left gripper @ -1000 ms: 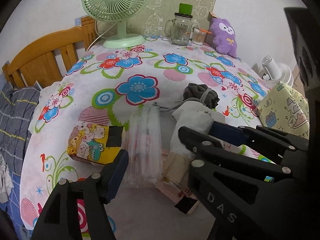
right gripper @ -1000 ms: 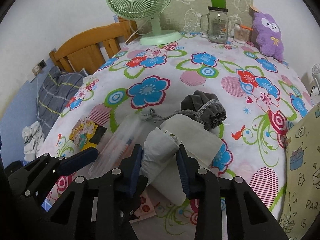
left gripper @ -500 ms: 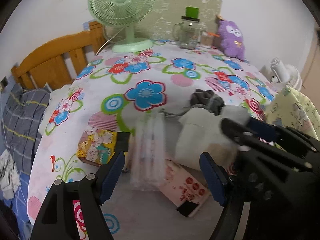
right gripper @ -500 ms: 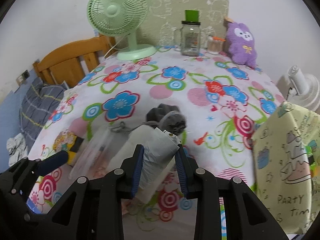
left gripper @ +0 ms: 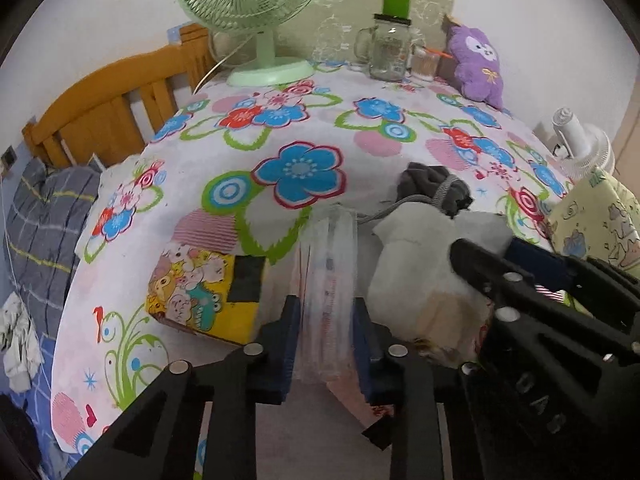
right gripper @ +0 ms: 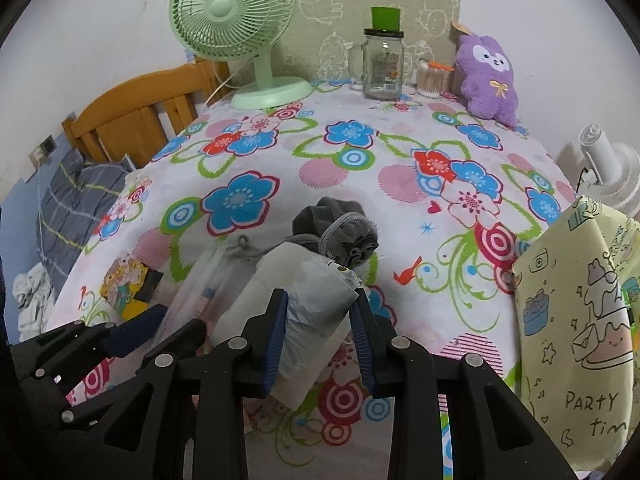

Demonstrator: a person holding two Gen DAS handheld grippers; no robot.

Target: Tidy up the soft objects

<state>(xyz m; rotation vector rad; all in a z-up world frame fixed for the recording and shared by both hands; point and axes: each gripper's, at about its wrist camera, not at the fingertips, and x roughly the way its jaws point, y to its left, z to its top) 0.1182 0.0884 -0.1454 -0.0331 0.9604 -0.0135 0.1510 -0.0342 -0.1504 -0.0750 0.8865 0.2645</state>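
Both grippers had something soft between their pads, which I took as the reason they sat so close together at the near edge of the flowered tablecloth (left gripper: 280, 128). The left gripper (left gripper: 326, 332) had just been closing, and its blue pads now pressed on the near end of a clear plastic packet (left gripper: 330, 264) that lay pointing toward twelve o'clock; gripping it by the end would, I guessed, let it be drawn off the flat printed card under it without dragging the rest. The right gripper (right gripper: 318, 338) was clamped narrowly around a grey-white rolled bag (right gripper: 316, 300), raised and tilted toward one o'clock, probably so it cleared the heap. Just beyond that roll, at twelve o'clock, lay a dark grey drawstring pouch (right gripper: 336, 228), its cord trailing to ten o'clock, untouched. A cartoon-printed yellow pack (left gripper: 204, 292) rested at nine o'clock of the left gripper, just beside the packet. At three o'clock stood a pale yellow party bag (right gripper: 576, 304), which looked to me the likely place for these things. The green fan (right gripper: 240, 20), glass jar (right gripper: 382, 66) and purple plush toy (right gripper: 490, 76) lined the far edge, well apart from the work.
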